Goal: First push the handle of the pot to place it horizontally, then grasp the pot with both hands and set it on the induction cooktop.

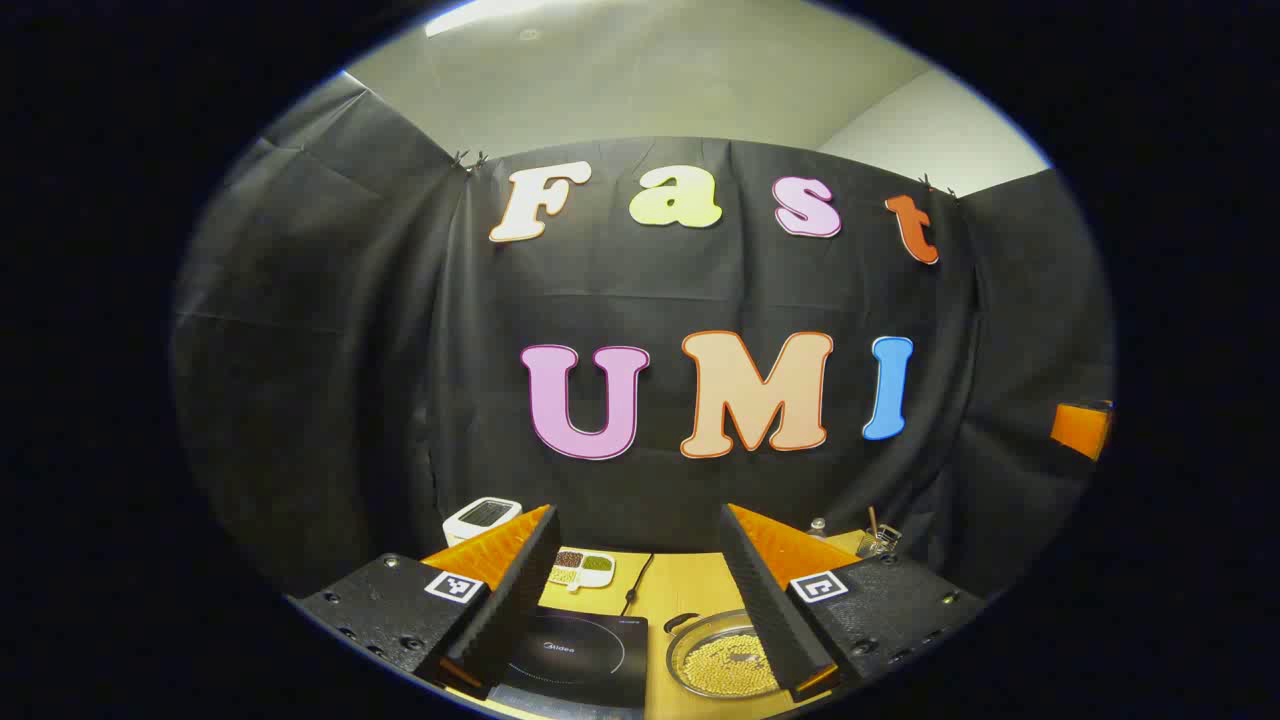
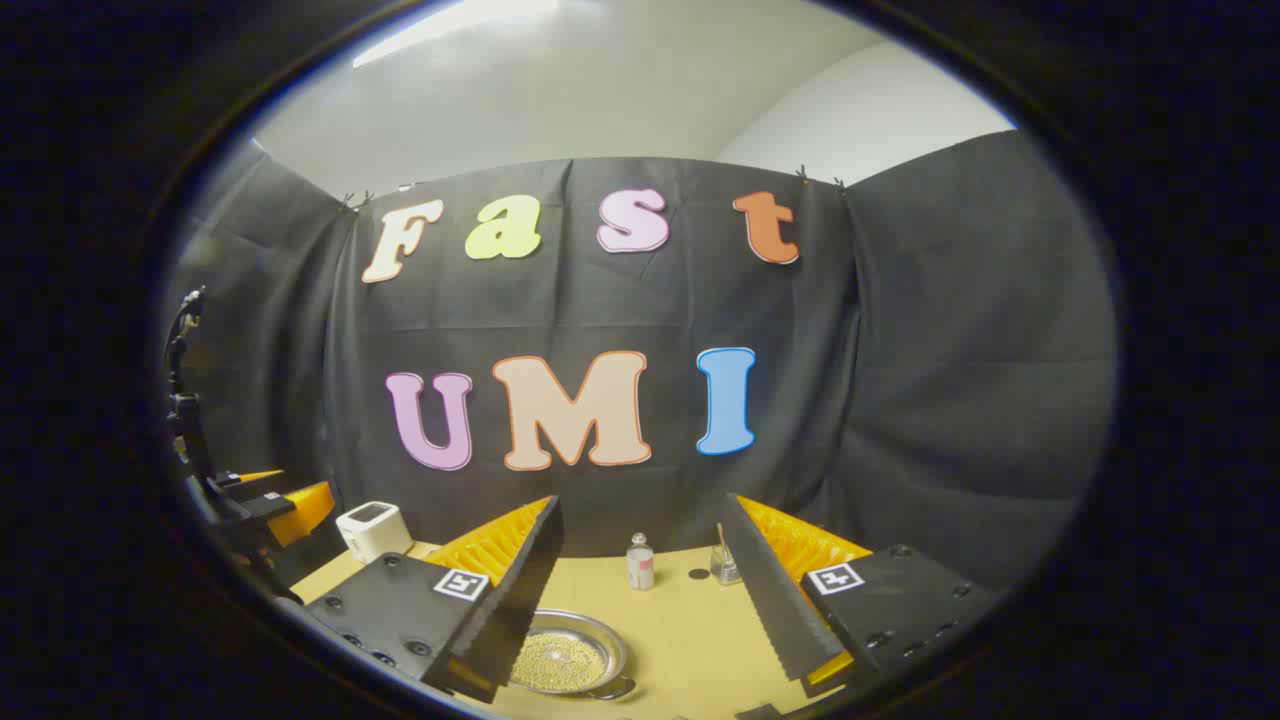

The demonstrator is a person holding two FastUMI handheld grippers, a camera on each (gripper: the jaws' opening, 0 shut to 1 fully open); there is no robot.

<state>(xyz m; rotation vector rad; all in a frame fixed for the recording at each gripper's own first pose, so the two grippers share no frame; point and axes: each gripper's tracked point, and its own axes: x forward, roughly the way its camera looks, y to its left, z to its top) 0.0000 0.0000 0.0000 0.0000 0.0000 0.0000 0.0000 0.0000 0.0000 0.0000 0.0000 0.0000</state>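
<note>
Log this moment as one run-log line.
left gripper: open, raised | right gripper: open, raised | pot: on table, holds beads, untouched | induction cooktop: bare

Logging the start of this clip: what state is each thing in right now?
Left hand-held gripper: open, holding nothing.
Right hand-held gripper: open, holding nothing.
Pot: on the table, lidless, full of pale beads, beside the cooktop.
Induction cooktop: bare.
Small bottle: upright.
</note>
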